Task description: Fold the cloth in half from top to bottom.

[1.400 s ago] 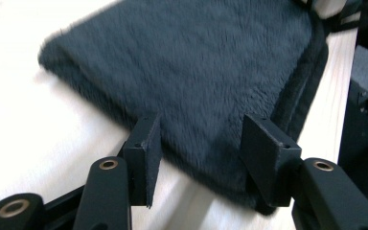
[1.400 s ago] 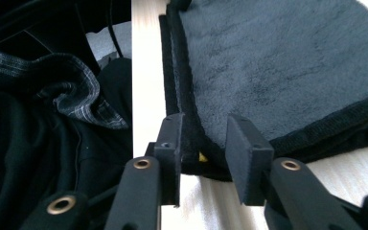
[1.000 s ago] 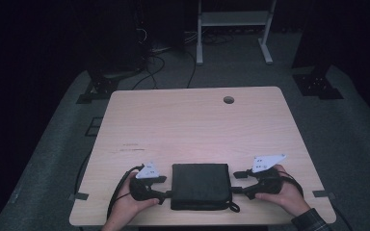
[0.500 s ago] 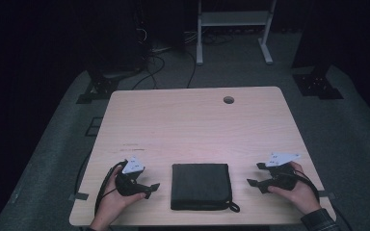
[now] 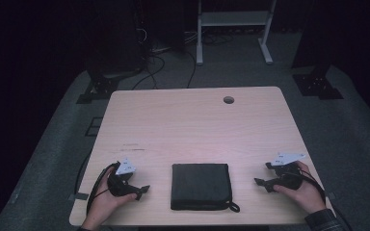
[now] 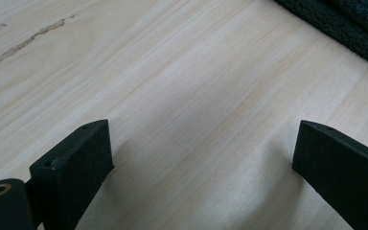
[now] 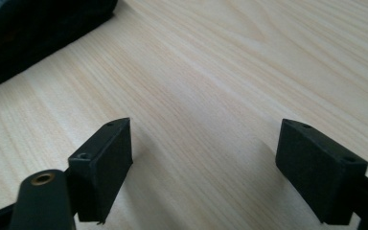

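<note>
Folded black cloth (image 5: pixel 200 186) at the counter's (image 5: pixel 192 125) near edge, a gripper on either side.

Left gripper (image 5: pixel 137 191) and right gripper (image 5: pixel 261 182) rest apart from the cloth, jaws just opened wide on nothing, bare wood between; beyond, open counter runs to the far-edge hole (image 5: pixel 229 99).

high view: above, facing forward-down | gripper views: close, probably low over table (image 5: pixel 192 125)
</note>
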`<state>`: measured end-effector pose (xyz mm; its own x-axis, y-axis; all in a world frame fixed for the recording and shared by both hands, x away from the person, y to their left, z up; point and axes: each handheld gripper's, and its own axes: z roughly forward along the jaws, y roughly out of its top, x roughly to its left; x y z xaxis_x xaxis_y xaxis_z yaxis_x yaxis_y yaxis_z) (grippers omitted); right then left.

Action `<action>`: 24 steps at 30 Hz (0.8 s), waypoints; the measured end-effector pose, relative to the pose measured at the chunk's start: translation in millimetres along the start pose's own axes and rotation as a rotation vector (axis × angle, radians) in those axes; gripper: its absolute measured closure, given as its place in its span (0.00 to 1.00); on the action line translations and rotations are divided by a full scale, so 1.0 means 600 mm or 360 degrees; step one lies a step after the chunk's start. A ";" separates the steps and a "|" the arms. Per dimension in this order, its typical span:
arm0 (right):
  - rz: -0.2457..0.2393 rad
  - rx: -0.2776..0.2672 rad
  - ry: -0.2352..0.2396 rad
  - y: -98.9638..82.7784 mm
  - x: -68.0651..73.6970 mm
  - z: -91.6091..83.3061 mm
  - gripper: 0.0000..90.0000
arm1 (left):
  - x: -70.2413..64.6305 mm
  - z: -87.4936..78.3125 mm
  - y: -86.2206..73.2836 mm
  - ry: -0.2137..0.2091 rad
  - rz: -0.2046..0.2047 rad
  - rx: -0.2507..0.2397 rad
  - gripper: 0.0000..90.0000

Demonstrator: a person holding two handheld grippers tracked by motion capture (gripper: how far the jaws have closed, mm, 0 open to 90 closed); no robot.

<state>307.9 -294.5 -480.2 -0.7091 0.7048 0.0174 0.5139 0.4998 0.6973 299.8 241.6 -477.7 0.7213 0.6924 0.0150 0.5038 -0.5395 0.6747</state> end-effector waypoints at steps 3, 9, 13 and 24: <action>-0.0004 -0.0004 -0.0019 -0.002 -0.002 0.001 0.17 | 0.005 0.000 -0.009 -0.0015 0.0018 -0.0055 0.01; 0.0026 -0.0065 -0.0050 -0.009 -0.001 0.004 0.13 | 0.009 -0.001 -0.016 -0.0006 0.0010 -0.0087 0.00; 0.0041 -0.0082 -0.0063 -0.010 -0.002 0.005 0.13 | 0.009 -0.001 -0.016 -0.0006 0.0009 -0.0087 0.00; 0.0046 -0.0082 -0.0071 -0.011 -0.001 0.005 0.13 | 0.009 -0.001 -0.016 -0.0005 0.0010 -0.0087 0.00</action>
